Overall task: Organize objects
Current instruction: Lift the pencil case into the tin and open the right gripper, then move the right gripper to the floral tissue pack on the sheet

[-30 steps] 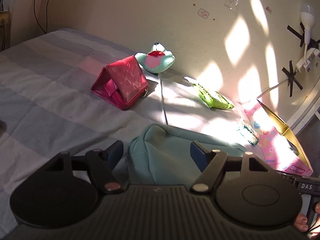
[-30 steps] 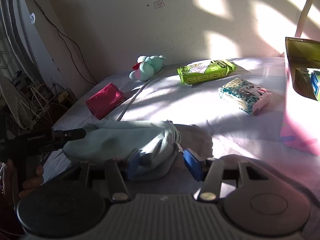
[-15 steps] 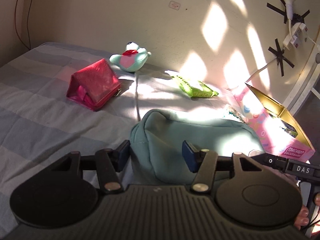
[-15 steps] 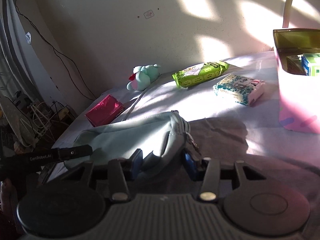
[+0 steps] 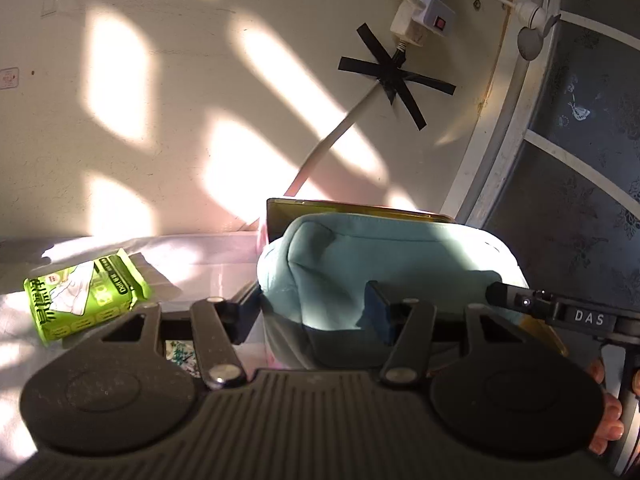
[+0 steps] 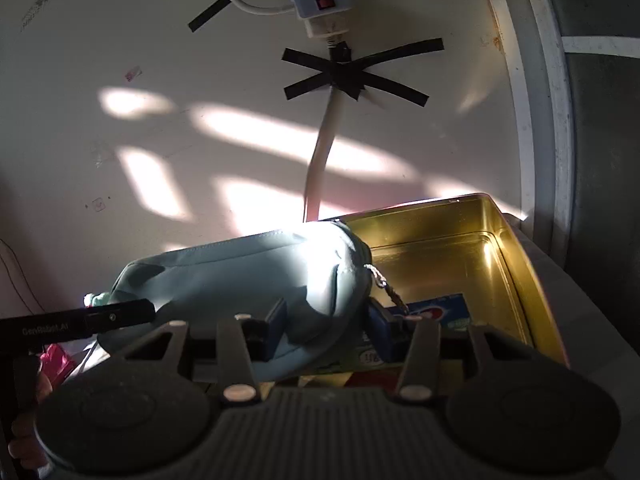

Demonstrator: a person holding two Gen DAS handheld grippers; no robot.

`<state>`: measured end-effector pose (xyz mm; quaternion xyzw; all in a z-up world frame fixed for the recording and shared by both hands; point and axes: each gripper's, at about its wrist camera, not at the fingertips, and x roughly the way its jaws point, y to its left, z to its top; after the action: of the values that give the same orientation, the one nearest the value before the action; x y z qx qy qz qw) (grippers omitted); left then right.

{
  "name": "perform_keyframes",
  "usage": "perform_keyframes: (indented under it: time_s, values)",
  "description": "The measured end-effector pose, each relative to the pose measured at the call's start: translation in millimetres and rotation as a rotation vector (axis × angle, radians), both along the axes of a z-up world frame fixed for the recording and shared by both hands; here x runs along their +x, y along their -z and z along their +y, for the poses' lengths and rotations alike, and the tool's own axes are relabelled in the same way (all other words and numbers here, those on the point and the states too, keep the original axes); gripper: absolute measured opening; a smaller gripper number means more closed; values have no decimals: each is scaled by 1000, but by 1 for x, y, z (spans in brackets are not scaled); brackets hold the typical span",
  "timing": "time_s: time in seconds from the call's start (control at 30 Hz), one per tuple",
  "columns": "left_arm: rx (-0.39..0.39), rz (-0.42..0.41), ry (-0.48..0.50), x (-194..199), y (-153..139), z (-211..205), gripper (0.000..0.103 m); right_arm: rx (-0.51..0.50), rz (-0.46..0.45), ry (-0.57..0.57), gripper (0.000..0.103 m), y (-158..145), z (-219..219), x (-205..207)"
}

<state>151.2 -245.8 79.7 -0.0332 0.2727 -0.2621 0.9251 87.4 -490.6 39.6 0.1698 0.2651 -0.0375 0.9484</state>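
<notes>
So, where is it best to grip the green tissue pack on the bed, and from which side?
Grip the green tissue pack across its narrow width, coming from above. It lies flat and alone on the sheet, its long sides free, so the fingers fit down on both.

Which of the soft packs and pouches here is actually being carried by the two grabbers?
The pale teal fabric pouch: both the left gripper and right gripper pinch it above the gold-lined tin box. The green tissue pack lies untouched on the bed.
</notes>
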Motion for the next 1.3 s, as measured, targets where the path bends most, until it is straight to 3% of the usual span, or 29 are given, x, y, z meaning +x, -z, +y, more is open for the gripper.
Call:
perform_keyframes:
  time_s: [0.17,0.43,0.57,0.63,0.73,0.9,0.97,1.07,1.17,1.3]
  values:
    - [34,50,-2,39,11,-42,58,17,73,27,43,15,-43,41]
    - [65,122,-30,79,24,-68,59,3,165,39,43,25,-67,83]
    - [86,166,-27,85,29,-72,62,25,185,53,57,27,-70,88]
    - [84,151,-34,82,27,-70,62,22,175,72,59,27,-68,85]
    - [84,119,-38,69,21,-64,62,-17,85,112,58,19,-59,72]
    - [79,53,-55,26,0,-37,62,-254,-132,201,57,12,-25,43]
    - [98,1,-56,-1,-8,-21,62,-223,-180,235,57,7,-10,28]
    - [165,-94,-74,-38,-13,6,65,-143,-297,161,57,-8,24,-11]
    - [226,-110,-122,-61,-4,42,65,-115,-370,38,57,-16,70,-43]
    - [288,-77,-221,-67,15,94,65,-129,-351,-114,57,-11,135,-57]
